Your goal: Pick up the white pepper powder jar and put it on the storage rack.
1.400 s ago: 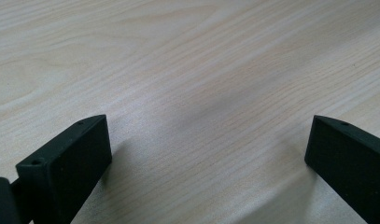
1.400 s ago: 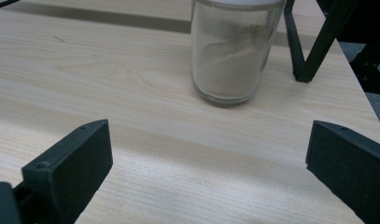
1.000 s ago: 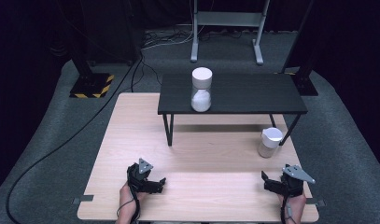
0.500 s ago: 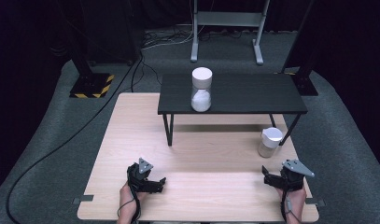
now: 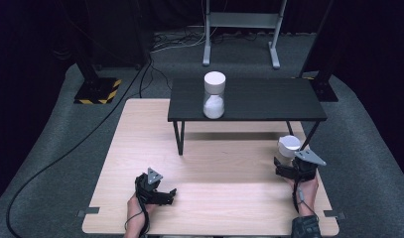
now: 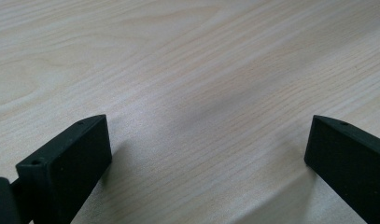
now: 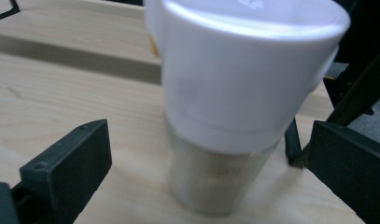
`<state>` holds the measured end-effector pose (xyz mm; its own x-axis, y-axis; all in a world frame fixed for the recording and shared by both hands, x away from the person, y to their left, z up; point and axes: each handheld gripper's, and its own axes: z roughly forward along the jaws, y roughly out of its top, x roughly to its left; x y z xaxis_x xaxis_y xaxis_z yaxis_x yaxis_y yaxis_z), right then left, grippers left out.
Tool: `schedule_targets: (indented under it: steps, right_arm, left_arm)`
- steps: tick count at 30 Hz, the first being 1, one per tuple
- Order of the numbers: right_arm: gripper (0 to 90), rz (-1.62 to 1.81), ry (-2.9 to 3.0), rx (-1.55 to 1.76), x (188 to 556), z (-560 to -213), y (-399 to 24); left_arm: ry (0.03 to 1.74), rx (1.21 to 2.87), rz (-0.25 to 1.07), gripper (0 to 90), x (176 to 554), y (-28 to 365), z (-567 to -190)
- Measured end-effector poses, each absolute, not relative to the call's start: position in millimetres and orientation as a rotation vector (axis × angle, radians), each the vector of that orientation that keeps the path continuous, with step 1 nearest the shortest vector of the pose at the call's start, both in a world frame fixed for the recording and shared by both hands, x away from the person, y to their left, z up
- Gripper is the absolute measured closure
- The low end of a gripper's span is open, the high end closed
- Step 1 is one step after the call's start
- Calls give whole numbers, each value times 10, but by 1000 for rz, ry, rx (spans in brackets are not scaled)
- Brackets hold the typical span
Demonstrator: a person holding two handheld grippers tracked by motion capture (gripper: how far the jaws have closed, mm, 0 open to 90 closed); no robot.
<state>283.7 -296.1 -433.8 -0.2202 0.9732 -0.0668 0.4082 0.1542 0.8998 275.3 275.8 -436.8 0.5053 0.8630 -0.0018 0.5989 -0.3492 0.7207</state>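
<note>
The right gripper sits at the near right of the tabletop, its fingers spread wide with nothing between them yet. The jar with the white lid stands upright just beyond those fingers, on the far side, beside the right leg of the small black table that stands on the far half of the tabletop. In the right gripper view the jar rises dead ahead, its long axis vertical, its body centred in the gap between the two fingers but not yet within them. A short push straight away from the person would likely bring the fingers to either side of the glass below the lid.

Room is tight on the far side: the black leg is close behind the jar, and the right edge of the tabletop is near. Toward the left the wood lies open.

The left gripper rests at the near left, well apart from the jar, its fingers also spread over bare wood. A second jar stands on top of the black table, far from both hands.
</note>
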Motion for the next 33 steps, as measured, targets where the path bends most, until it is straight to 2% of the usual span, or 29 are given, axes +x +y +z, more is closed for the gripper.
schedule_targets:
  steps: [9,20,27,33]
  right_arm:
    - [0,1043,1774,1314,3072,-4414,-3010]
    - [13,1001,1732,1324,3081,-4510,-2920]
    - [209,959,1739,1345,3100,-4499,-2869]
    - [282,972,1760,1359,3123,-4495,-2914]
  left_arm:
    - [1192,2077,505,3,2754,2758,-4368]
    - [1192,2077,505,3,2753,2757,-4369]
    - [1194,2072,505,3,2750,2756,-4373]
    - [1192,2073,504,5,2750,2758,-4374]
